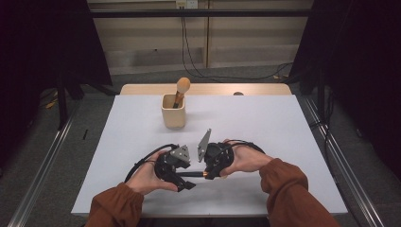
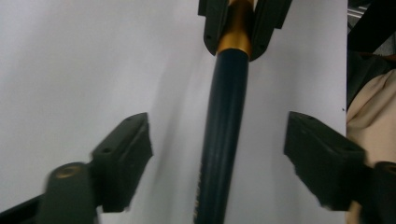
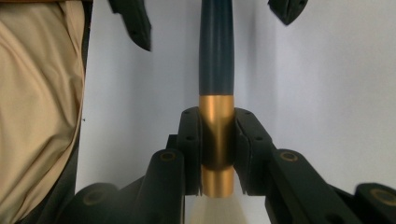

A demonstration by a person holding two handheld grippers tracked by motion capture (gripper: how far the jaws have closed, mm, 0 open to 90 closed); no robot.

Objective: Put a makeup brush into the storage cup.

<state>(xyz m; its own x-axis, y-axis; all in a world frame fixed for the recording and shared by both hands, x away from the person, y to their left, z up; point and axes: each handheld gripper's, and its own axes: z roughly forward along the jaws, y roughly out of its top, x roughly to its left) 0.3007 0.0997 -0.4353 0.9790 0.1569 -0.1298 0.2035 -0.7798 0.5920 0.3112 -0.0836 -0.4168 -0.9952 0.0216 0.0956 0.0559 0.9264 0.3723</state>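
Observation:
A makeup brush with a dark blue handle (image 2: 224, 130) and a gold ferrule (image 3: 216, 112) lies level just above the white table, between my two grippers (image 1: 191, 174). My right gripper (image 3: 217, 140) is shut on the ferrule, and the pale bristles (image 3: 215, 210) show behind its jaws. My left gripper (image 2: 217, 158) is open. Its pads stand on either side of the handle with a gap on both sides. In the high view the left gripper (image 1: 184, 180) and the right gripper (image 1: 207, 174) face each other near the table's front edge.
A beige cup (image 1: 173, 113) stands at the back middle of the white table (image 1: 265, 123) with a second brush (image 1: 182, 86) upright in it. The person's beige clothing (image 3: 42, 93) lies just past the table's near edge.

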